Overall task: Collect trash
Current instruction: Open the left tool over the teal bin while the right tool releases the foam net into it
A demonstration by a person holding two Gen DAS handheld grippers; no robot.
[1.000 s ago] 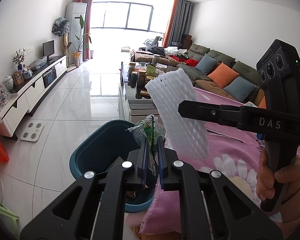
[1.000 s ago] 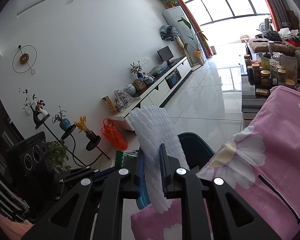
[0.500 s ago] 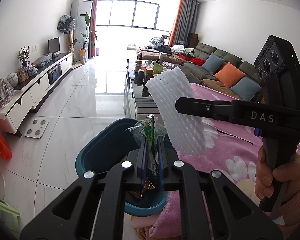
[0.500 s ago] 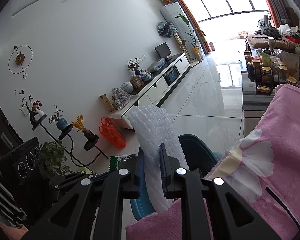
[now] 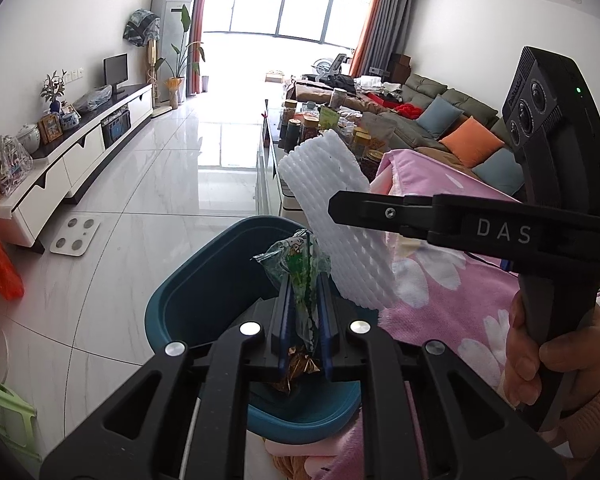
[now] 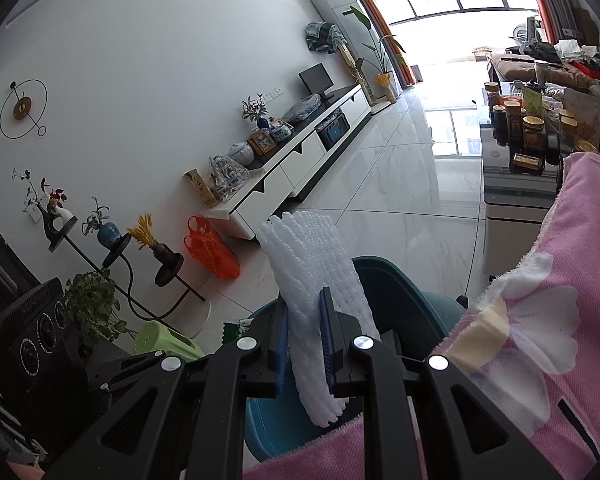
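Both tools – wrapper (image 5: 300, 276), foam (image 6: 316, 280) – now nearer bin (image 5: 204, 280).

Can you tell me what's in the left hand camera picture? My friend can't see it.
The left tongs pinch a crinkly green wrapper above a teal bin. Beside them, the right tongs hold a white foam net over a pink flowered blanket.
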